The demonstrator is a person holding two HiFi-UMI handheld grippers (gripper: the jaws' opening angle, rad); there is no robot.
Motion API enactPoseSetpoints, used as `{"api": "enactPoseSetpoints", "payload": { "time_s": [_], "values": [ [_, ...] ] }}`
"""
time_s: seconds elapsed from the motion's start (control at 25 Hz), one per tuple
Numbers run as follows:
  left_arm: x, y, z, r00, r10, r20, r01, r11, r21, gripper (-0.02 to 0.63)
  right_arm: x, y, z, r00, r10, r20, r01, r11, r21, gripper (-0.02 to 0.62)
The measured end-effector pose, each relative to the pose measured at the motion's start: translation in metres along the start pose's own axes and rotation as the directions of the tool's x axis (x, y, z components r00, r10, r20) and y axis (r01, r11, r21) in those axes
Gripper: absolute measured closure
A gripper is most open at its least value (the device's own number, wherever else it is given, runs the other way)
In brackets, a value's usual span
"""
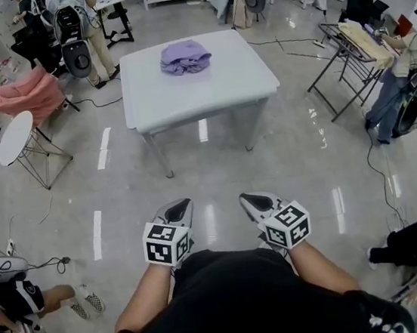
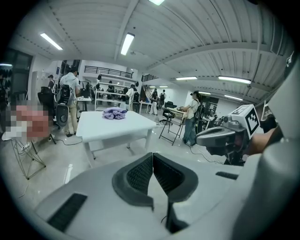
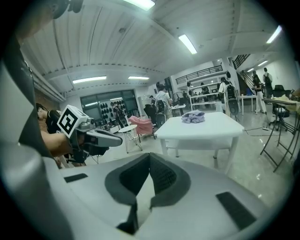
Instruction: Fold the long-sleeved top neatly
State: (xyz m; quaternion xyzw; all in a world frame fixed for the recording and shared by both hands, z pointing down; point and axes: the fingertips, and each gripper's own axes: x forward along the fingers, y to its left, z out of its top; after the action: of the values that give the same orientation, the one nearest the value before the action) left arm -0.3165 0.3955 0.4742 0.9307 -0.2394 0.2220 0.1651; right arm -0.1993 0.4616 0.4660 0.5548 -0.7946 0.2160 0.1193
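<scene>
Left gripper (image 1: 180,207) and right gripper (image 1: 252,200) both closed, empty, well short of the worktop (image 1: 213,85); risk of grabbing the crumpled top (image 1: 185,56) as one wad, folding creases in

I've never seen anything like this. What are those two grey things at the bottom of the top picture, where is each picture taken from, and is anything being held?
There is no robot here. A person stands in a big workroom holding a tool in each hand, and each tool ends in two jaws.

The top picture comes from a camera on the person's head, looking down. It shows the left gripper and the right gripper near the bottom.

The other two pictures come from cameras riding on the grippers, each looking along its own jaws. In both, the jaws are together with nothing between them, so nothing is held.

Ahead stands a white table. A crumpled purple top lies on it, not yet folded. The grippers are well short of the table, with bare floor between. Other people and equipment stand around the room.
</scene>
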Motion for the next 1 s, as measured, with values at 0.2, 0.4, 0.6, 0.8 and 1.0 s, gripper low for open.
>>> {"api": "enactPoseSetpoints", "payload": {
  "time_s": [0.2, 0.4, 0.6, 0.8, 1.0],
  "values": [
    [-0.015, 0.019, -0.005, 1.0, -0.016, -0.004, 0.016, 1.0, 0.014, 0.598, 0.01, 0.026, 0.001, 1.0, -0.021, 0.001, 0.021, 0.999, -0.03, 0.591],
    [-0.023, 0.033, -0.017, 0.999, -0.028, -0.024, 0.028, 1.0, -0.008, 0.598, 0.022, 0.045, -0.002, 0.999, -0.016, -0.029, 0.015, 0.999, -0.036, 0.591],
    [-0.012, 0.03, -0.022, 0.998, -0.051, -0.037, 0.05, 0.999, -0.006, 0.598, 0.032, 0.036, -0.002, 0.999, -0.02, -0.033, 0.019, 0.999, -0.036, 0.591],
    [-0.001, 0.03, -0.028, 0.999, -0.041, -0.035, 0.041, 0.999, -0.002, 0.6, 0.037, 0.03, -0.013, 0.999, -0.006, -0.042, 0.004, 0.999, -0.046, 0.591],
    [0.015, 0.038, -0.024, 0.998, -0.025, -0.05, 0.024, 1.0, -0.02, 0.6, 0.05, 0.007, -0.005, 0.999, -0.003, -0.035, 0.002, 0.999, -0.035, 0.591]
  ]
}}
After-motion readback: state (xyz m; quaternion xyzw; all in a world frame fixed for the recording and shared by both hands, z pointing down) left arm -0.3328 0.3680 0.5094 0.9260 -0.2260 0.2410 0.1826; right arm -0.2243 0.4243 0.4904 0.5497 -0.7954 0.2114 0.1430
